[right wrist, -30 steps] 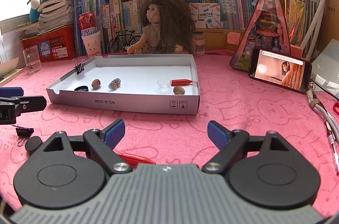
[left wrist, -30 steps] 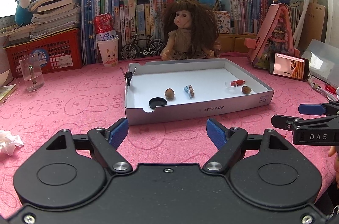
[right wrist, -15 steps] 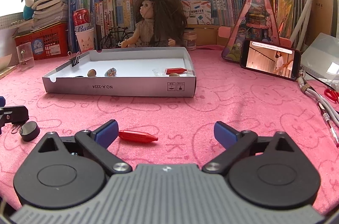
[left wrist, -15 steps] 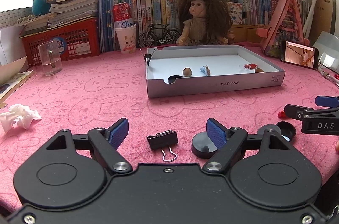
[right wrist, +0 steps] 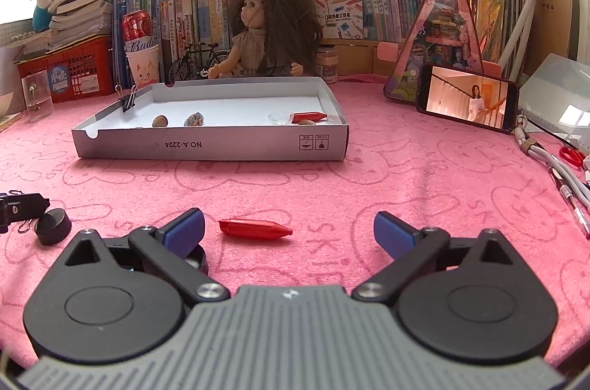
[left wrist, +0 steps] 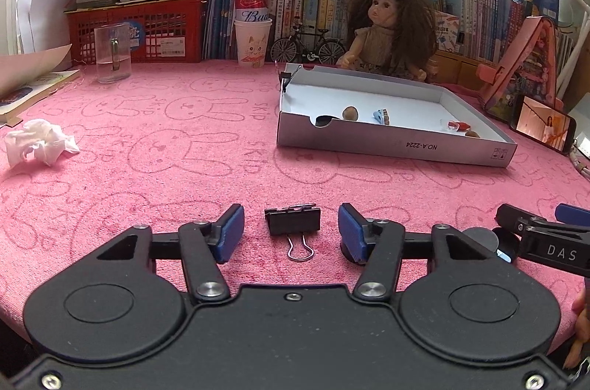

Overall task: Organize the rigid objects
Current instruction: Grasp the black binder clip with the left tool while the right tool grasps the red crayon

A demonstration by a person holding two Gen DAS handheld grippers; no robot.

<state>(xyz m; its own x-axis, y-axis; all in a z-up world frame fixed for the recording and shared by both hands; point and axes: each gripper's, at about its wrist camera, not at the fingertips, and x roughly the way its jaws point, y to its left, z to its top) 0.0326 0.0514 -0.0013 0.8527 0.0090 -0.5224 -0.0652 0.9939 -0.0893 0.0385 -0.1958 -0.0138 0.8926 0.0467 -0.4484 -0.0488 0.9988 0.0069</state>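
Observation:
A black binder clip (left wrist: 293,221) lies on the pink cloth between the open fingers of my left gripper (left wrist: 291,230). A black round cap (left wrist: 348,251) sits partly behind the right finger. My right gripper (right wrist: 287,235) is open, with a red crayon-shaped piece (right wrist: 254,228) lying between its fingers. Another black cap (right wrist: 52,226) lies at its left. The white cardboard tray (left wrist: 391,143) holds a nut, a small blue piece, a red piece and a black cap; in the right wrist view the tray (right wrist: 210,146) stands ahead.
A doll (left wrist: 387,28), books, a red crate (left wrist: 140,28), a paper cup with a can (left wrist: 252,36) and a glass mug (left wrist: 112,54) line the back. A crumpled tissue (left wrist: 37,141) lies left. A phone (right wrist: 466,97), cables and pens lie right.
Both grippers have drawn back and down from the tray toward the near cloth. The binder clip now sits between the left fingers, the red piece between the right fingers.

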